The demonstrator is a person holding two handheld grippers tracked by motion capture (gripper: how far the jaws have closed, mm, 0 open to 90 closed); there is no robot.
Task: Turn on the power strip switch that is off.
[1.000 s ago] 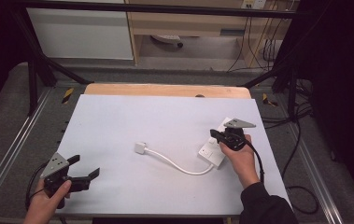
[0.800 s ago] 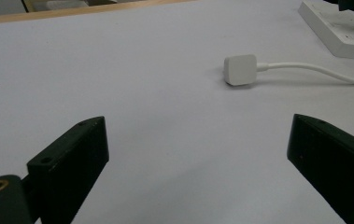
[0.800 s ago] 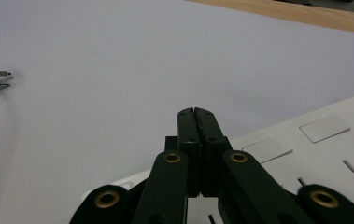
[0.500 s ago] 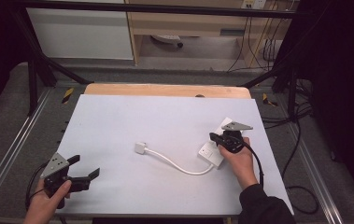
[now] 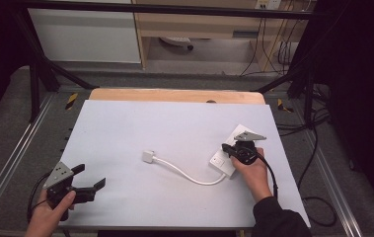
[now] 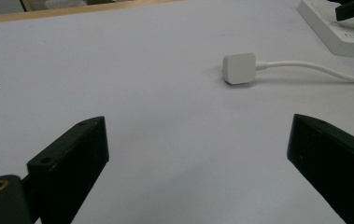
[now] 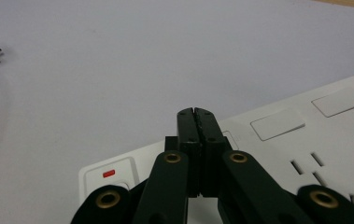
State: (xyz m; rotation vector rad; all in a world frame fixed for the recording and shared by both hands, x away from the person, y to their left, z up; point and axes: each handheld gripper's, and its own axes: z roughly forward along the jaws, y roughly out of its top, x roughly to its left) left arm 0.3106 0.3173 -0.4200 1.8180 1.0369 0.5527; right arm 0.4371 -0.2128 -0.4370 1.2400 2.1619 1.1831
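The right gripper (image 7: 196,112) had its jaws pressed together over the white power strip (image 7: 305,154), near its switch (image 7: 109,173); the strip lay at the table's (image 5: 125,128) right side; its plug (image 5: 148,156) rested mid-table; the left gripper (image 5: 90,186) hovered wide apart, holding nothing.

Bright counter, dark surroundings.
Even overhead light falls on the white counter (image 5: 174,128); the room's edges sink into black. Shadows are soft, the plug (image 6: 239,68) casts a faint one, and near jaws look slightly blurred.
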